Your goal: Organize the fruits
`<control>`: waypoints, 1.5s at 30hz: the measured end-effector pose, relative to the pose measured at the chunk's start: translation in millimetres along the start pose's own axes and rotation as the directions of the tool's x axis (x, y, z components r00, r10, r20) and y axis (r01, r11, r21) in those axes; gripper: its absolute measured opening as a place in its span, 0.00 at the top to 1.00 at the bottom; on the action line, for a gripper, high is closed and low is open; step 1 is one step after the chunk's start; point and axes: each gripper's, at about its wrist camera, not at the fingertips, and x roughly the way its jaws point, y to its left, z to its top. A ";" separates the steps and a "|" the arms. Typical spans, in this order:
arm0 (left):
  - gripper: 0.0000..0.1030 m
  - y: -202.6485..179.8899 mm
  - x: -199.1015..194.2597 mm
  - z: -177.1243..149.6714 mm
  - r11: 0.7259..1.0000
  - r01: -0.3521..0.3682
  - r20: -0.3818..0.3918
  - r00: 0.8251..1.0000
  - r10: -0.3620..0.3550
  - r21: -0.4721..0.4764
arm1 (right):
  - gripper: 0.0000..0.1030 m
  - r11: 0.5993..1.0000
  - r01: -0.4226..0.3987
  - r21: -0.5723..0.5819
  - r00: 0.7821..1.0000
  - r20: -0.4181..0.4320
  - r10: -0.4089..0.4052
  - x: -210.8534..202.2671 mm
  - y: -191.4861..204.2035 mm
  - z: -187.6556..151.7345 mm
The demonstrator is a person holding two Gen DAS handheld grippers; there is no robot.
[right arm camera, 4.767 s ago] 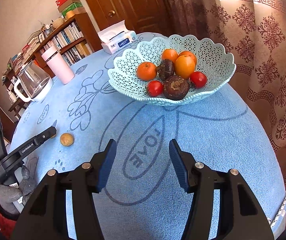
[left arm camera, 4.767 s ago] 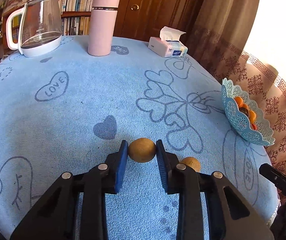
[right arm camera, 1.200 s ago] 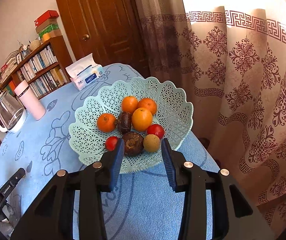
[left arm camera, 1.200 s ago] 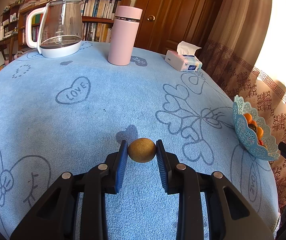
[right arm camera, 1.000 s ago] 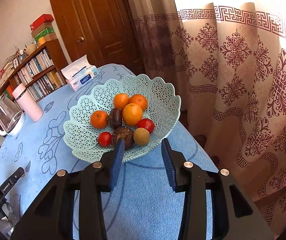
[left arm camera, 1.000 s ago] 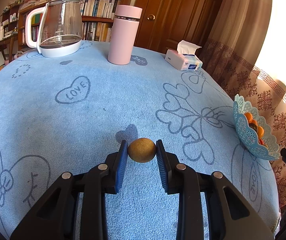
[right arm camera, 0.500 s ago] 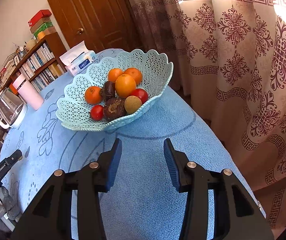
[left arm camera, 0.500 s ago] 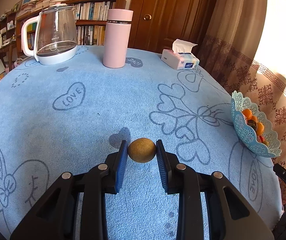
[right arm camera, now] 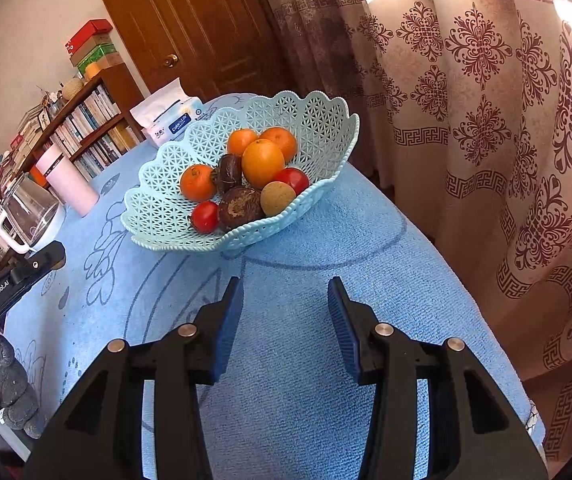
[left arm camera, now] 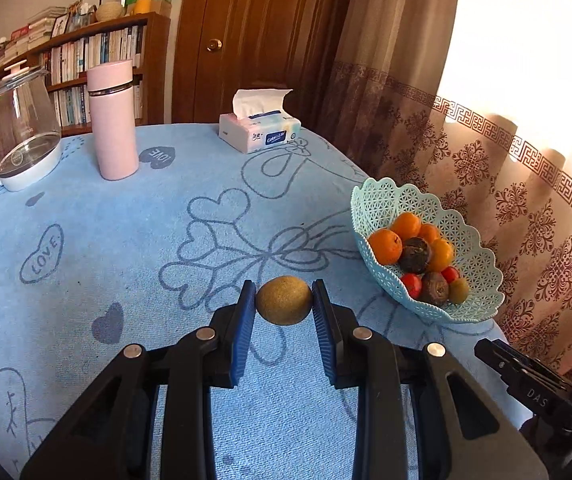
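Left wrist view: left gripper [left arm camera: 284,300] is clamping a brown round fruit [left arm camera: 284,300] between its pads, carrying it above the tablecloth, left of the basket [left arm camera: 482,276]. Right wrist view: right gripper [right arm camera: 285,312] is sitting partly open and empty, just below the basket [right arm camera: 318,128], which is holding oranges [right arm camera: 263,163], tomatoes and dark fruits.

So there's a round brownish-green fruit [left arm camera: 284,300], kinda kiwi-looking with a matte rough skin, pinched between blue pads and hanging above the blue desk cloth. The pale mint lattice basket [right arm camera: 318,120] sits near the desk edge by the curtain, holding four oranges [right arm camera: 263,162], two red tomatoes [right arm camera: 205,216], two dark wrinkly fruits [right arm camera: 240,208] and another tan round one [right arm camera: 278,199].
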 end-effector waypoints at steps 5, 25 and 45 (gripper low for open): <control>0.72 -28.7 12.9 13.7 0.998 0.056 -0.006 0.998 -0.056 0.039 | 0.56 1.000 -0.024 0.014 1.000 -0.007 0.024 1.7 -3.1 -0.2; 0.56 -76.3 65.3 23.4 0.986 0.145 -0.078 0.987 -0.138 0.085 | 0.56 0.998 -0.060 0.034 0.998 -0.022 0.060 5.3 -5.5 -0.1; 0.18 -48.1 29.3 10.5 0.996 0.033 0.025 0.999 -0.035 0.085 | 0.45 0.999 -0.031 0.038 0.999 -0.016 0.032 4.8 -5.9 0.4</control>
